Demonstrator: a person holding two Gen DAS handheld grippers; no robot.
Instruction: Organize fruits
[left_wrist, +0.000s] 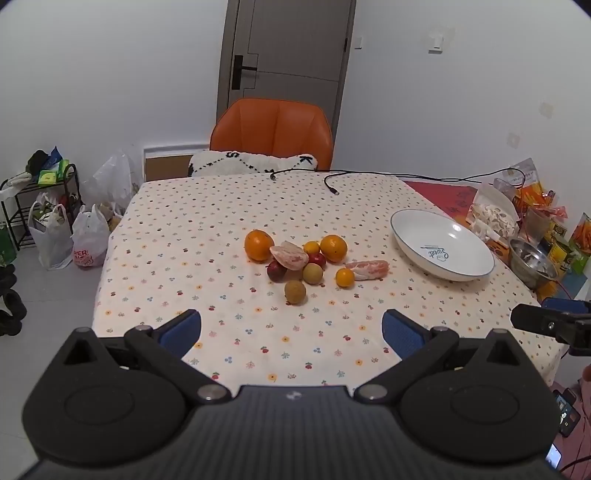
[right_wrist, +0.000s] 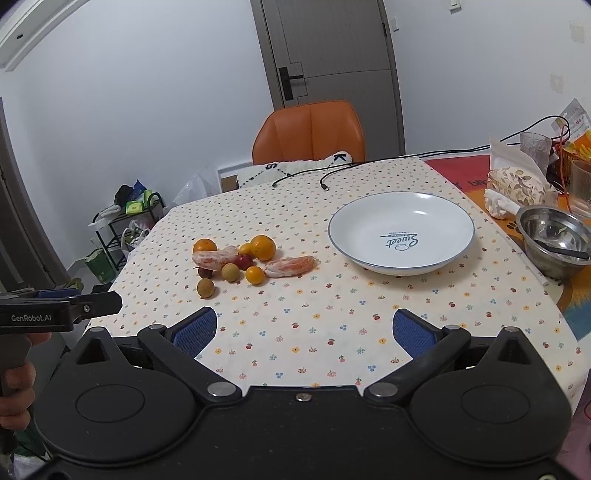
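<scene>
The sorting has not begun: both the left gripper (left_wrist: 291, 328) and the right gripper (right_wrist: 304, 328) hover spread wide and empty over the worktop (right_wrist: 295, 332). The fruits (right_wrist: 236, 260) lie in a heap left of the white plate (right_wrist: 400, 234), which holds nothing. Next, probably, one gripper must descend on an outer fruit, maybe the small brown one (left_wrist: 295, 292)
</scene>
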